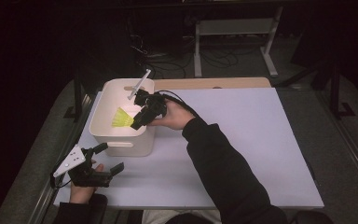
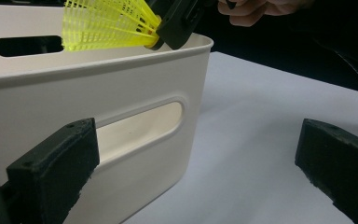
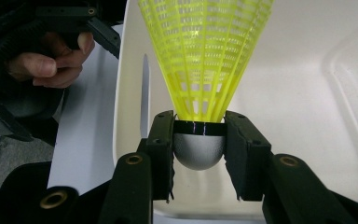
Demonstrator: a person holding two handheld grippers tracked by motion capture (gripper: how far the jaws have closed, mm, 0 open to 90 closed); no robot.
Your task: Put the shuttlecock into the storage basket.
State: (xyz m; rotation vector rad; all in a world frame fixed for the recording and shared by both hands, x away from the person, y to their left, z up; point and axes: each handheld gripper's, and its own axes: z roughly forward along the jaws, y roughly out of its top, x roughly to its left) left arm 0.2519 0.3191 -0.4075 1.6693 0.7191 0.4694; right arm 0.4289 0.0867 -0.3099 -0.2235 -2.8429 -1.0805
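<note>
Right gripper point(image 3: 199, 154) clamps shuttlecock point(image 3: 205, 60) by its cork, skirt pointing ahead over white bin point(image 3: 307, 93); left gripper point(image 1: 103, 161) open, idle nr bin's front

White table point(image 1: 242, 140), wooden strip along its far edge. White bin point(image 1: 121, 137) sits directly on table, at its left side near the left edge; bin's handle slot faces front.

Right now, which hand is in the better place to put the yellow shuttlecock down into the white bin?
The right. The right gripper already clamps the shuttlecock by its cork, over the open white bin. The left gripper rests open on the table outside it.
</note>
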